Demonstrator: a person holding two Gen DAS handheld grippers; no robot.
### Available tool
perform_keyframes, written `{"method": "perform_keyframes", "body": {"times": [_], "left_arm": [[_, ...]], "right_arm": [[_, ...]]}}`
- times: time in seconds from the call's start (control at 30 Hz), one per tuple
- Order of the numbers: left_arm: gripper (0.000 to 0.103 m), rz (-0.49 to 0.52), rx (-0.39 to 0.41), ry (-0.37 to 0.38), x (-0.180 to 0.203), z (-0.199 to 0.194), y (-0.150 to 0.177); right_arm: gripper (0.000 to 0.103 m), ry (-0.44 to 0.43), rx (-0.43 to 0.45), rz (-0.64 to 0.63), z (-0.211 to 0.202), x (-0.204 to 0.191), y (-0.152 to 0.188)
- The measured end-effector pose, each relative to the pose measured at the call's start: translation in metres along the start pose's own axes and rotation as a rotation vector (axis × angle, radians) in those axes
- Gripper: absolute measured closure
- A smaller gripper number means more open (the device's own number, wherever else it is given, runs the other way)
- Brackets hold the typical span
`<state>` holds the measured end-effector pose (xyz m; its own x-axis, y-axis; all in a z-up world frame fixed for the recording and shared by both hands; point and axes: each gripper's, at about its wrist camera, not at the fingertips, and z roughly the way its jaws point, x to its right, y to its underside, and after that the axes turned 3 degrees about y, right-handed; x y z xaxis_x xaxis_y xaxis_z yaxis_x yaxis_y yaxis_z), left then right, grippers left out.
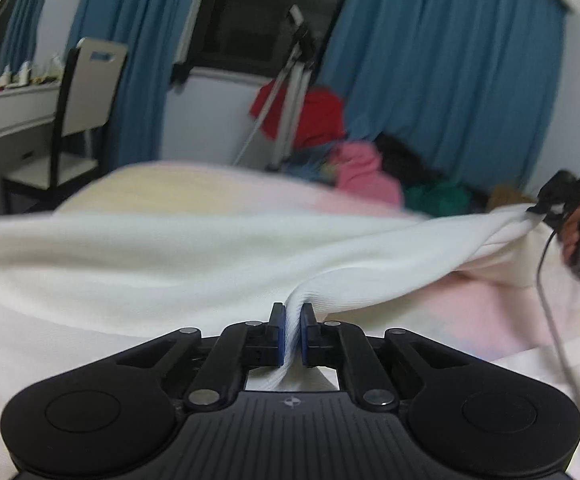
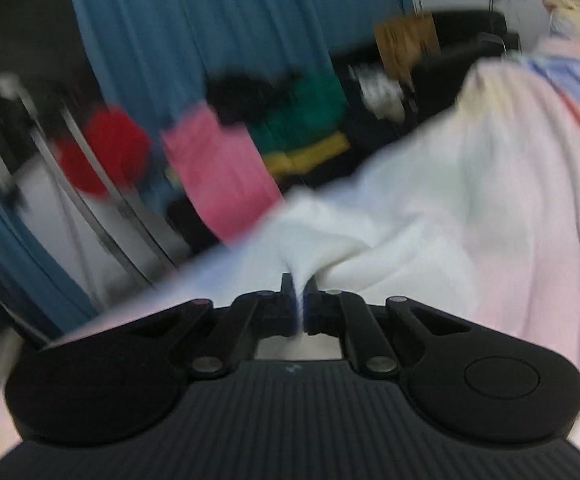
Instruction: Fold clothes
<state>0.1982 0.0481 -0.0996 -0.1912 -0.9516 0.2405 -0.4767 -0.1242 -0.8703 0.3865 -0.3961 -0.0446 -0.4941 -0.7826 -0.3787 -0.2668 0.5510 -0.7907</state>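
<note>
White knit garment [image 1: 194,256] stretches sideways over the bed [image 1: 489,304], its long axis running between both grips: left gripper [image 1: 293,320] clamped on one end, right gripper [image 2: 299,294] clamped on the other, clothes pile [image 1: 353,168] beyond.

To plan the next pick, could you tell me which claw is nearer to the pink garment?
Right. The right claw, shut on the white garment, has the pink garment just ahead-left; the left claw sees it far across the bed.
</note>
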Motion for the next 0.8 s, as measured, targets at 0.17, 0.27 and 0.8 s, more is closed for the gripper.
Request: {"method": "perform_keyframes", "body": {"times": [0.17, 0.27, 0.8], "left_arm": [[0.096, 0.028, -0.072, 0.099, -0.005, -0.034, 0.003], [0.096, 0.100, -0.135, 0.052, 0.005, -0.033, 0.011], [0.058, 0.227, -0.193, -0.087, 0.058, -0.015, 0.033]], "right_arm": [[0.096, -0.013, 0.037, 0.095, -0.055, 0.065, 0.025], [0.096, -0.003, -0.044, 0.201, -0.065, 0.122, 0.064], [0.049, -0.126, -0.150, 0.542, -0.048, 0.221, 0.119]]}}
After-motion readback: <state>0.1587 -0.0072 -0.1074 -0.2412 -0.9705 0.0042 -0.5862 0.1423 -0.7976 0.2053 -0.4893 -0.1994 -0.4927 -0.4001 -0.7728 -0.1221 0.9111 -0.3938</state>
